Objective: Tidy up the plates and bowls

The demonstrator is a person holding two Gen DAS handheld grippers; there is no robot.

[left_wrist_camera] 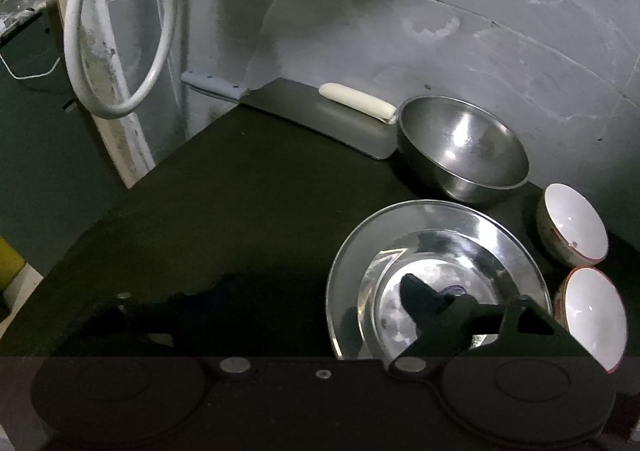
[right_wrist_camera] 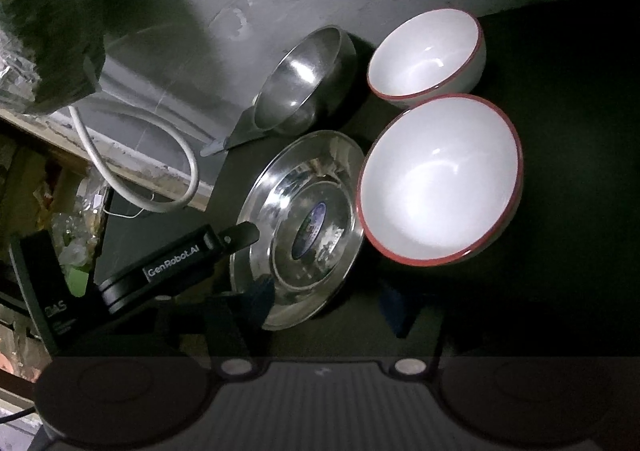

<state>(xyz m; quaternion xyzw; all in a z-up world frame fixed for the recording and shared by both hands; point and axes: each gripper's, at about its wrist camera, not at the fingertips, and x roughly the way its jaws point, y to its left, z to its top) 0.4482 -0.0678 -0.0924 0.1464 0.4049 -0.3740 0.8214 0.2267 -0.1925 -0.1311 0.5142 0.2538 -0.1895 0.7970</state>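
Note:
A shiny steel plate (left_wrist_camera: 436,251) lies on the dark table, also in the right wrist view (right_wrist_camera: 304,227). Behind it sits a steel bowl (left_wrist_camera: 460,147) (right_wrist_camera: 308,79). Two white bowls with red rims stand to its right: the near one (left_wrist_camera: 596,315) (right_wrist_camera: 436,179) and the far one (left_wrist_camera: 572,229) (right_wrist_camera: 428,55). My left gripper (left_wrist_camera: 304,307) is open, its right finger (left_wrist_camera: 424,303) over the plate's inside, its left finger on the table beside the plate. My right gripper (right_wrist_camera: 324,303) is open and empty, low over the table by the plate's near edge.
A cleaver (left_wrist_camera: 320,115) with a white handle lies against the grey wall at the back. A white cable loop (left_wrist_camera: 116,51) hangs at the left by the table's edge. Clutter and a dark box (right_wrist_camera: 44,291) lie off the table's left side.

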